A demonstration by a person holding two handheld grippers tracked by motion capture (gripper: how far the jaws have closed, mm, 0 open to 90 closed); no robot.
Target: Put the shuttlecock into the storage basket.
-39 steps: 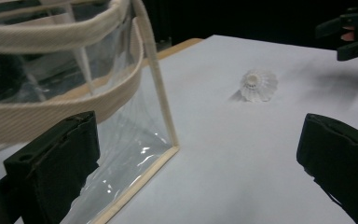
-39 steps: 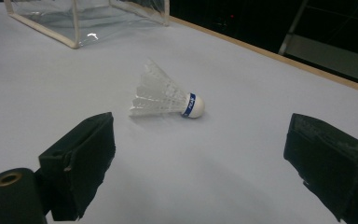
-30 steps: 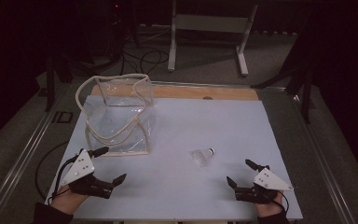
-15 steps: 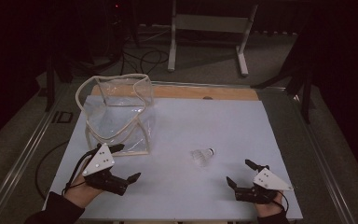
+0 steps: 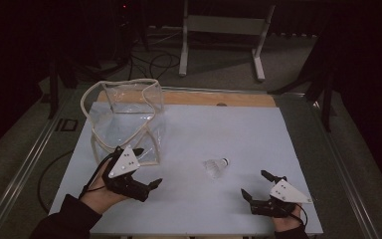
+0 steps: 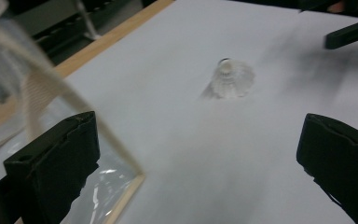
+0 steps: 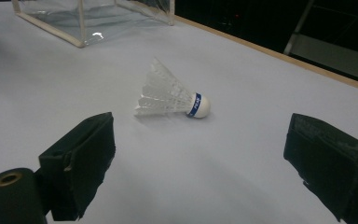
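**Shuttlecock on open table between two wide grippers**

The high view lays out the whole scene: the shuttlecock (image 5: 216, 167) lies on its side on the pale table (image 5: 238, 129), with the left gripper (image 5: 146, 172) to its left and the right gripper (image 5: 255, 185) to its lower right, neither touching it. The clear bag (image 5: 124, 119), with its cream trim, stands at the table's far left, just behind the left gripper.

The right gripper view adds detail that the high view lacks: the white feathers fan toward the camera's left, and the cork carries a blue band. Both jaws stand wide apart with nothing between them, and the shuttlecock (image 7: 172, 98) lies ahead, centred between them.

The left gripper view is blurred. It shows the shuttlecock (image 6: 228, 79) cork-up and well ahead, and the bag's trim (image 6: 88, 126) running just beside the left jaw, seemingly touching or crossing it. These jaws are also spread wide and hold nothing. The other gripper's jaw (image 6: 349, 32) shows at the top right.

Bare table surrounds the shuttlecock on every side. A wooden strip (image 5: 219, 98) edges the far side. The right gripper sits near the front edge, close to the right corner.
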